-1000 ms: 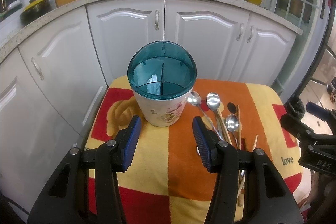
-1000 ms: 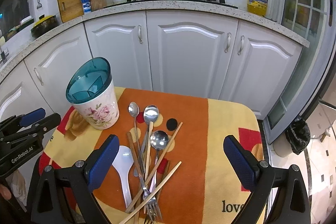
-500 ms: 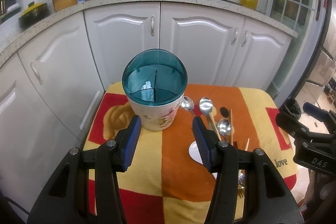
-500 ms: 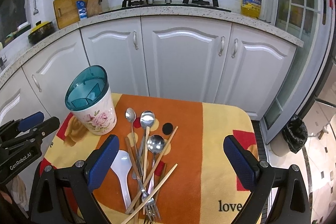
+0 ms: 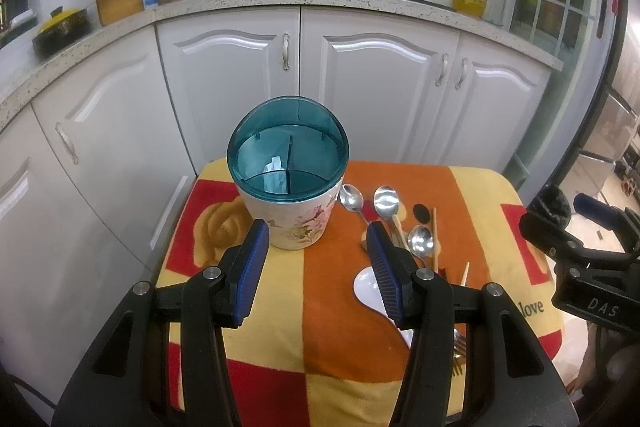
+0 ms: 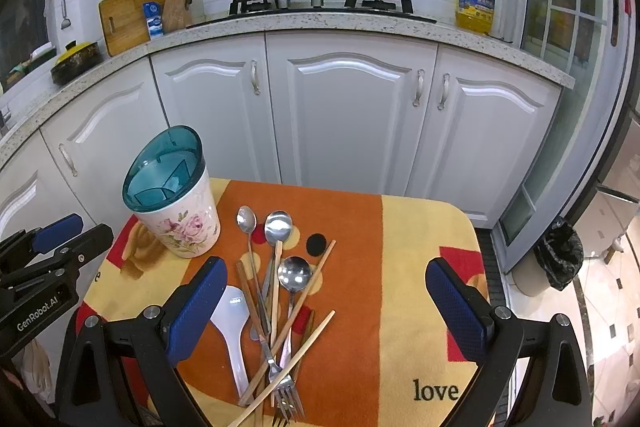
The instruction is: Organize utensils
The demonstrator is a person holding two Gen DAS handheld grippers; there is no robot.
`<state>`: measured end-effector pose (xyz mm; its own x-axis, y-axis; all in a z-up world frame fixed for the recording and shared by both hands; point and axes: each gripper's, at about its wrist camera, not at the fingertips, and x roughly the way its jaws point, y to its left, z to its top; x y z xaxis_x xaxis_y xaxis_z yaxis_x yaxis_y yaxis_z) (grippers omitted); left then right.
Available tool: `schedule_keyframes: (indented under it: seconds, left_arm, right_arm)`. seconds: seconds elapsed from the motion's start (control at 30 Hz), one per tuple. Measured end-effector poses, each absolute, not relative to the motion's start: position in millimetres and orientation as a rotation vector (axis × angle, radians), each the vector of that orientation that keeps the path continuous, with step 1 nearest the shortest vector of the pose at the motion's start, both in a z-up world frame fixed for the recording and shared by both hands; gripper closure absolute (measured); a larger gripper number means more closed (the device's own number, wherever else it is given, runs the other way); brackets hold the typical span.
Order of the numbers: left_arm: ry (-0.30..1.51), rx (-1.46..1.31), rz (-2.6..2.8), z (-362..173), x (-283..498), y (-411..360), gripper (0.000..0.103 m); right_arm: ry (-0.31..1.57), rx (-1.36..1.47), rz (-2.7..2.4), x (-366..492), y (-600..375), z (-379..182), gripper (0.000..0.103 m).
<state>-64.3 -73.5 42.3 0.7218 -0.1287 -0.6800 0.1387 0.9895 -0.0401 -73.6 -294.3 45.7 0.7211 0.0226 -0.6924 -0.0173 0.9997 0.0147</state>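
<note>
hovering over the near edge of the surface, the left gripper [image 5: 316,267] has its fingers [image 5: 252,263] spread apart with nothing between them, lined up just on the near side of the utensil holder [image 5: 288,183]. the right gripper [image 6: 324,311] is spread even wider, also empty, sitting above the near end of the utensil pile.

the holder is a white floral cup with a teal see-through divided insert, standing upright at the far left of the surface, all compartments looking empty as far as i can tell. just right of it lies the loose pile: a small spoon [image 6: 247,219] and a bigger spoon [image 6: 279,225] at the far end, a third spoon [image 6: 294,274] nearer, a white rice paddle [image 6: 232,323] on the left side, a fork [image 6: 287,399] at the near edge, and wooden chopsticks [image 6: 304,291] crossing over the lot at angles. everything overlaps in the middle so it's kind of a tangle.

all of it sits on an orange, yellow and red cloth [image 6: 420,267] covering the surface, with white kitchen cabinets [image 6: 352,115] behind.
</note>
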Motion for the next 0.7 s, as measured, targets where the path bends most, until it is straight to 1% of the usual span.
schedule_keyframes:
  seconds: [0.7]
  left_arm:
    - [0.766, 0.017, -0.149, 38.2, -64.1, -75.0, 0.053]
  right_arm:
    - [0.772, 0.033, 0.034, -73.3, -294.9, 40.6, 0.004]
